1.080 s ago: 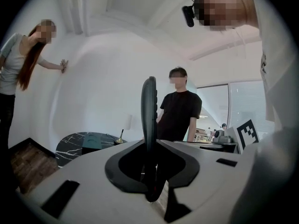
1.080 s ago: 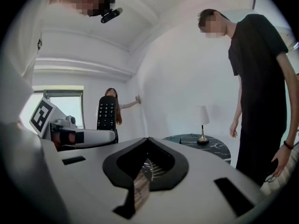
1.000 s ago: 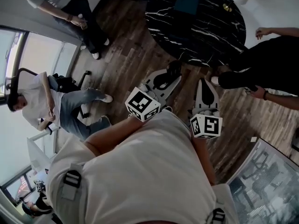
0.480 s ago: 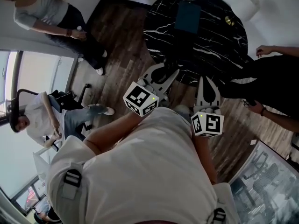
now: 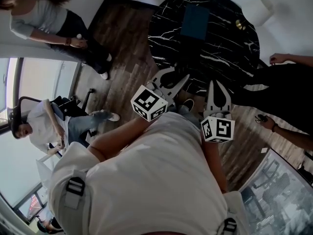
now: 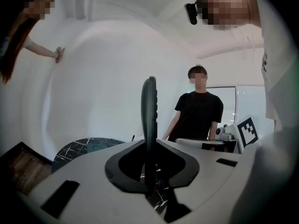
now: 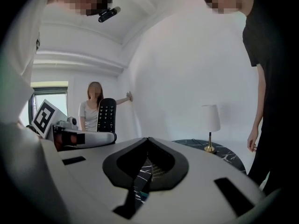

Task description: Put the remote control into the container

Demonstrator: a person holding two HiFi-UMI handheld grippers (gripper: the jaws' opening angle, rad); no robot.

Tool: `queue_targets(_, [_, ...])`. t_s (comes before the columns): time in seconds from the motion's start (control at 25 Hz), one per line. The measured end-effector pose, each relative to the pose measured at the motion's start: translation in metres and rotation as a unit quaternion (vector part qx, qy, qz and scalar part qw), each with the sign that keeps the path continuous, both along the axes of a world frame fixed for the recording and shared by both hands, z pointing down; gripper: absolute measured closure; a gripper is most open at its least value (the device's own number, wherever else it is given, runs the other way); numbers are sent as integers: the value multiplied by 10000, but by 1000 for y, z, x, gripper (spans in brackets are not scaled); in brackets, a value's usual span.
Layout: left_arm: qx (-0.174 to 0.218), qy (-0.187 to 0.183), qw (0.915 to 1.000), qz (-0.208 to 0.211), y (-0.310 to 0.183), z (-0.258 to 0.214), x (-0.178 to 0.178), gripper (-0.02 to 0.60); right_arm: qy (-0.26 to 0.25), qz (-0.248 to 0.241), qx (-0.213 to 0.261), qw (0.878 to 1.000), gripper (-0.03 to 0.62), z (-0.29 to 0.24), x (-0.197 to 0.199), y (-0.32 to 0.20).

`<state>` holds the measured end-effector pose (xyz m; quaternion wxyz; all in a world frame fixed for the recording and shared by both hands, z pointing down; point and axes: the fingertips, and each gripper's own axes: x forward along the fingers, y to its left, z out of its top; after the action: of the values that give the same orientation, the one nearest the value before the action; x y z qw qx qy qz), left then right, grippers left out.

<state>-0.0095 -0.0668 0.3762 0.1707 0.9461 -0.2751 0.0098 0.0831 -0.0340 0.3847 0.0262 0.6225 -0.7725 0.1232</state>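
Pick-up done, as far as can be judged: remote control (image 6: pixel 148 111) clamped edge-on and upright between the jaws of the left hand-held gripper (image 6: pixel 149 143), jaws pressed tight against its thin sides, keypad turned toward the other hand.

Right hand-held gripper (image 7: pixel 148 139) shut on itself, jaws touching, nothing between them; carried alongside, just short of the near rim of the round black marble surface (image 5: pixel 220 48).

In the head view, remote held in the air over that same near rim, above the wooden floor (image 5: pixel 127 58) as much as the marble, and well apart from the dark teal rectangular container (image 5: pixel 195 21) lying toward the far side of the surface. Nothing visible in the container from here, though too small and dark to be sure. Table lamp (image 7: pixel 211 118) at the far right edge of the surface, clear of the path.

Left to do, by this reading: carry across the surface, lower over the container, release. Roughly the midpoint of the task: grasp secured, placement not yet begun. Main hazard a slip of the narrow edge-on grip on the way across.
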Motion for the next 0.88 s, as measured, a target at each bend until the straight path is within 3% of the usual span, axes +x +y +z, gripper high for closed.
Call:
queue_targets(0.44, [-874, -382, 9954, 130, -41, 56, 14, 514, -174, -48, -287, 9994, 583, 22, 12, -20])
queue_targets(0.64, [-1548, -501, 9864, 241, -57, 87, 34, 514, -203, -57, -515, 9984, 583, 41, 26, -27])
queue_targets(0.88, [-1963, -737, 9774, 274, -78, 128, 50, 514, -80, -147, -747, 9971, 583, 69, 36, -53])
